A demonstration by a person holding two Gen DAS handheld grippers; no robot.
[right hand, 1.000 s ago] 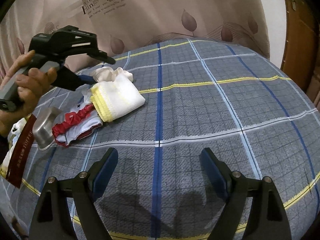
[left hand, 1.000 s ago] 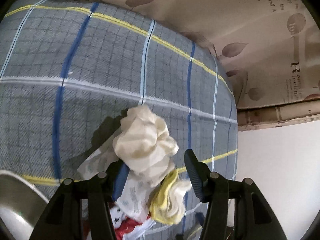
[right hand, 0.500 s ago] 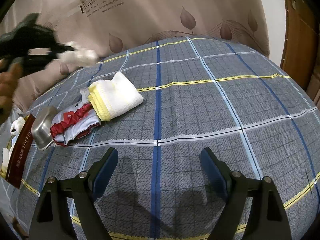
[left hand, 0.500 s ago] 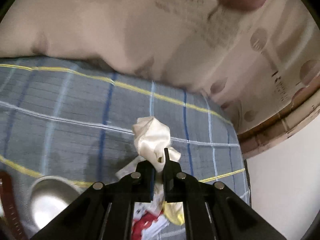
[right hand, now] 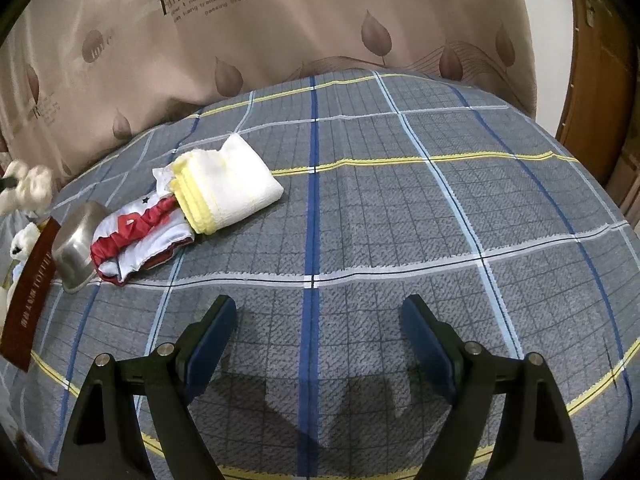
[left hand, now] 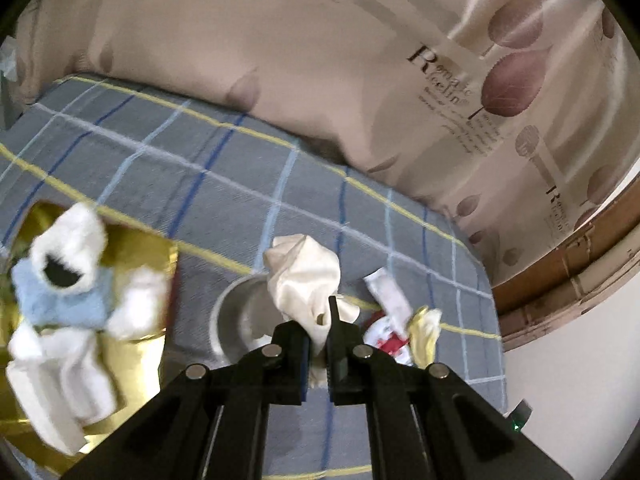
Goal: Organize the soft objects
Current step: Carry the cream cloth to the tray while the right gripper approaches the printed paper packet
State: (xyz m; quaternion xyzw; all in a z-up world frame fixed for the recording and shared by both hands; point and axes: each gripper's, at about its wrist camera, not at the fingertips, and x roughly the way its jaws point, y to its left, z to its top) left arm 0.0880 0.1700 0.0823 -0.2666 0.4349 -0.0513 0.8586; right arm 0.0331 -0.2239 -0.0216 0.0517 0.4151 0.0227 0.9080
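While my left gripper (left hand: 318, 344) was clamped on the cream cloth (left hand: 306, 280), lifted above the steel bowl (left hand: 240, 320) near the bed's (right hand: 400, 220) left edge, it felt light, limp, best pinched mid-bunch; my right gripper (right hand: 316, 336) hung apart, empty.

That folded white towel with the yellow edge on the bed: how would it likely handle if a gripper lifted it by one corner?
The towel would probably flop and unfold, since it is only loosely folded in soft layers. It looks light, much like the cream cloth that hangs bunched from the left gripper. One end lies against the red and white garment, which may drag along.
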